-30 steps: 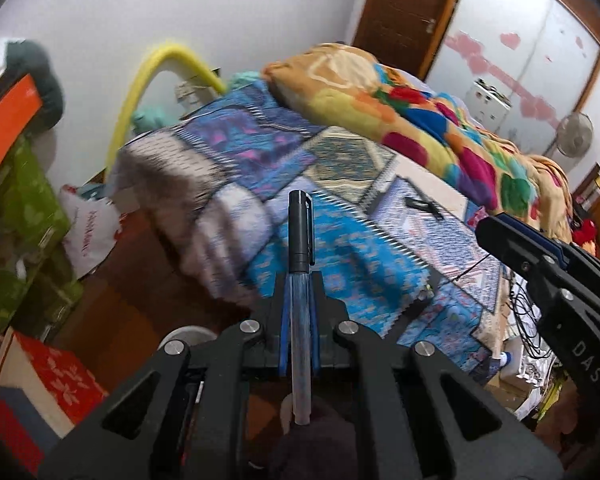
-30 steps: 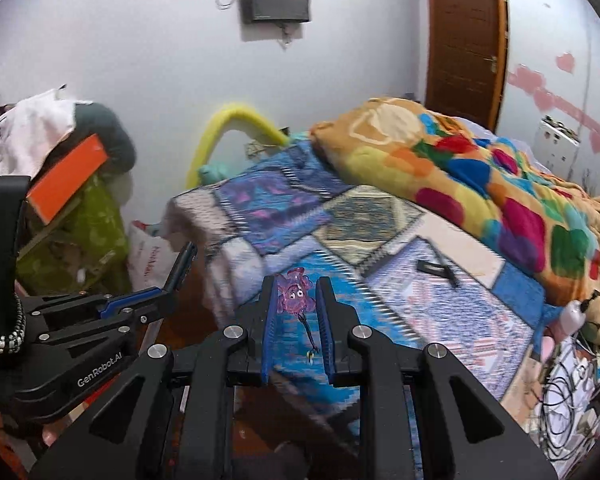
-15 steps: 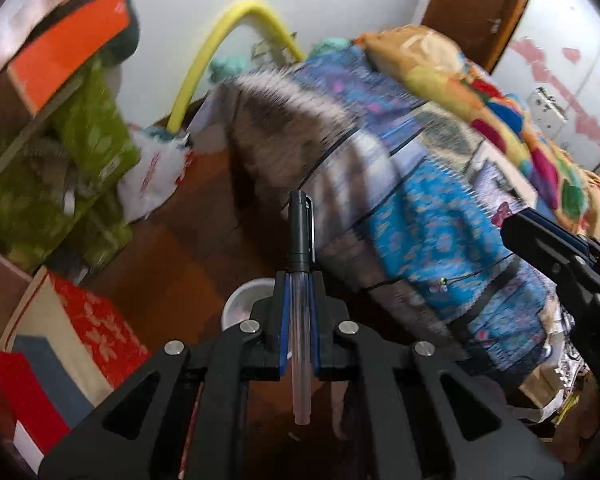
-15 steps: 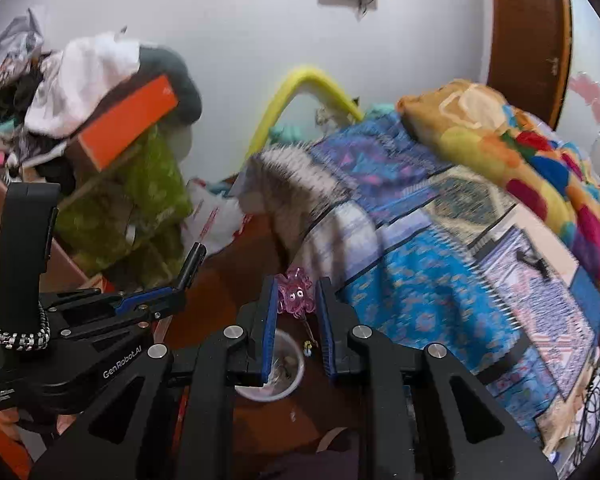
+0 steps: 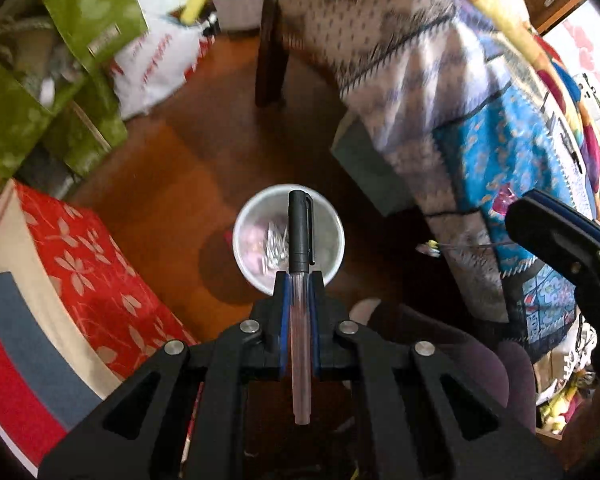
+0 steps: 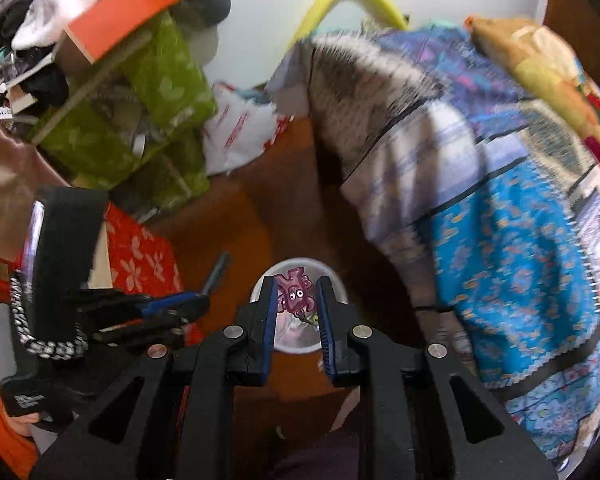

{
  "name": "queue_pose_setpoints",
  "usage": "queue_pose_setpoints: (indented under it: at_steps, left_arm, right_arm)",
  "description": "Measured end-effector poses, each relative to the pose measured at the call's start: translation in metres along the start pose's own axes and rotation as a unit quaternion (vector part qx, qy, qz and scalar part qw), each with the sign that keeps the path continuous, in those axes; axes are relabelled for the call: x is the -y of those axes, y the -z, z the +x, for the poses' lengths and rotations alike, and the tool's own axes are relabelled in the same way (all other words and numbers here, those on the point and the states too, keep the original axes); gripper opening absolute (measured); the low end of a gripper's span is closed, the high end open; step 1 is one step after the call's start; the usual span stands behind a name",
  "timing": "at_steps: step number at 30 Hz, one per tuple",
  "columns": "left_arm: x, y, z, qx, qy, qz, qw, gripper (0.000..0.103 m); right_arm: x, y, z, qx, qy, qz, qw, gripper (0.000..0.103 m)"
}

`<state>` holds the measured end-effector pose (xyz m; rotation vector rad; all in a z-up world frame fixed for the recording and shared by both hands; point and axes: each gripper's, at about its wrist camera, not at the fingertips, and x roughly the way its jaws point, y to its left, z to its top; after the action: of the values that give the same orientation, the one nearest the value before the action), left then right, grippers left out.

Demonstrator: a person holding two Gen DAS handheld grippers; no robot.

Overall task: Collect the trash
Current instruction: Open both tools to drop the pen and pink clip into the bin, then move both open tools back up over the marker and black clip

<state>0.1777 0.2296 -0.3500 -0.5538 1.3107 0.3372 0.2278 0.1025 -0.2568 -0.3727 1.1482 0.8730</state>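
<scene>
Dark brown wooden floor (image 5: 180,168) fills the middle of both wrist views, crowded at the far left by green printed bags (image 5: 52,80) and, nearer, a red box with white flowers (image 5: 100,264). On the floor stands a small white bin (image 5: 248,220) (image 6: 340,286) with bits of trash already inside. The left gripper (image 5: 299,280) points down over it, its fingers clamped on a pen (image 5: 299,232) whose black cap hangs above the bin's opening. The right gripper (image 6: 298,294) also points down at the bin, its fingers clamped on a small purple octopus charm (image 6: 295,292). To the right, a bed draped in a blue and white patterned sheet (image 6: 520,240) falls to the floor, with a colourful blanket (image 6: 548,68) at its far edge.
</scene>
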Motion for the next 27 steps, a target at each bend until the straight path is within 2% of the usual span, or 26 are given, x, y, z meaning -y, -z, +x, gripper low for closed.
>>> queue_pose_setpoints:
  at_steps: [6, 8, 10, 14, 16, 19, 27]
  left_arm:
    - [0.005, -0.011, 0.018, -0.013, 0.007, 0.007, 0.9999, 0.007]
    - [0.008, -0.015, 0.019, -0.007, -0.008, 0.009, 0.9999, 0.008]
    - [0.007, -0.019, 0.02, -0.009, -0.021, 0.01, 0.9997, 0.009]
    - [0.007, -0.023, 0.017, -0.008, -0.031, 0.017, 0.9993, 0.011]
    - [0.007, -0.021, 0.013, -0.003, -0.036, 0.022, 0.9991, 0.015]
    - [0.007, -0.018, 0.003, 0.005, -0.044, 0.024, 0.9988, 0.016]
    - [0.011, -0.013, -0.044, 0.051, -0.033, 0.009, 0.9981, 0.016]
  right_arm:
    - [0.006, -0.004, 0.03, -0.041, -0.036, 0.028, 0.998, 0.018]
    - [0.008, -0.004, 0.037, -0.057, -0.036, 0.034, 0.997, 0.02]
    - [0.01, -0.004, 0.039, -0.065, -0.031, 0.039, 0.997, 0.027]
    - [0.015, -0.002, 0.037, -0.067, -0.039, 0.045, 0.996, 0.029]
    - [0.017, -0.002, 0.033, -0.065, -0.041, 0.042, 0.996, 0.029]
    - [0.019, -0.001, 0.02, -0.052, -0.033, 0.034, 0.998, 0.029]
    - [0.023, 0.004, -0.028, 0.004, -0.016, 0.017, 1.0, 0.029]
